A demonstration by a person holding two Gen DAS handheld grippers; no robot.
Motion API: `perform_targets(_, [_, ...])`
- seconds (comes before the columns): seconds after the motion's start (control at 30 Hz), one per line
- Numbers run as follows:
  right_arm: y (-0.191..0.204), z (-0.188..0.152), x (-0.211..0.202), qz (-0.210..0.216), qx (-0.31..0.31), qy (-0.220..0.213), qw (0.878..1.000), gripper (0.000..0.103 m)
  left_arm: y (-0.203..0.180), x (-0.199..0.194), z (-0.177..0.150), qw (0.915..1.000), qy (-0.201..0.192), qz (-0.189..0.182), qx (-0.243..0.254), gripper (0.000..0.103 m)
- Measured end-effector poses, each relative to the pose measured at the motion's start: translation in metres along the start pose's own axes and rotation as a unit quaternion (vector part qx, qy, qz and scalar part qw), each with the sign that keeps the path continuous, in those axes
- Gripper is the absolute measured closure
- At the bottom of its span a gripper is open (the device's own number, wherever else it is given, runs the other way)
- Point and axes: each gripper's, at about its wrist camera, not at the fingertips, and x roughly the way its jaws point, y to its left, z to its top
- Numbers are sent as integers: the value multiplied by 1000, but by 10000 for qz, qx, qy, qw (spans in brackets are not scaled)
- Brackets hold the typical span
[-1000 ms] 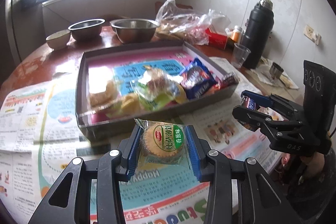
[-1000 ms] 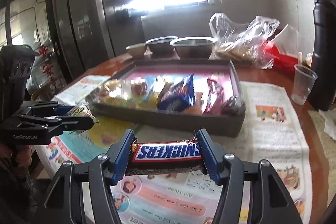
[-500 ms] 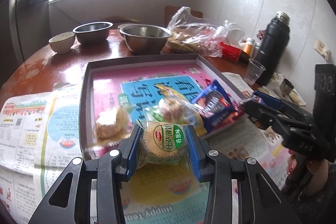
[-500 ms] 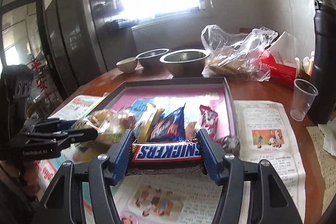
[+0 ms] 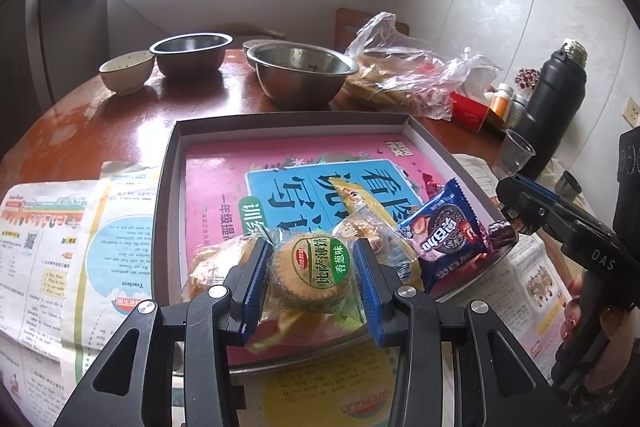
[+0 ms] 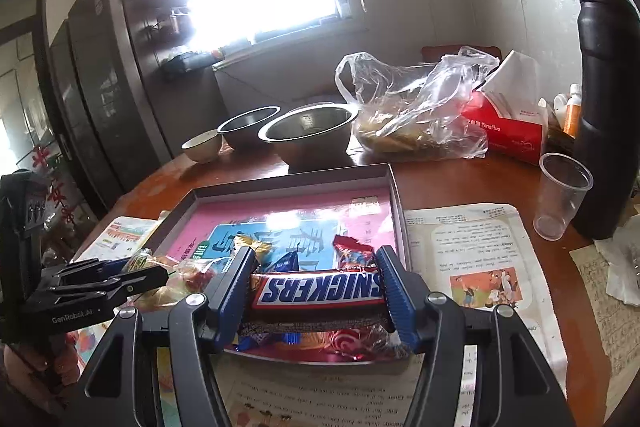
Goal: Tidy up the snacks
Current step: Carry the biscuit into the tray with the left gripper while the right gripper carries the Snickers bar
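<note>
while biscuit pack (image 5: 316, 273) sits between fingers (image 5: 252, 291), clamped.

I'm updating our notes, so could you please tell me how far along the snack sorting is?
Done: several wrapped snacks, including a blue cookie packet, lie in the shallow grey box. In hand: the left gripper holds a round wrapped biscuit, the right gripper a Snickers bar. Left: releasing both into the box.

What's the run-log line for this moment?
left gripper: shut on biscuit pack | right gripper: shut on Snickers bar | both over tray | release: not yet
</note>
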Motion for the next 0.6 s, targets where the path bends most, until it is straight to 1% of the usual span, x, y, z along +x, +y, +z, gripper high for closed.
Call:
perform_targets(0.27, [-2,-4,14,20,107,179,9998,41,-1,7,0,10000,63,42,-31,59])
perform_targets(0.6, [3,-8,24,-50,50,286,9996,41,-1,10,-1,9999,59,18,-86,58])
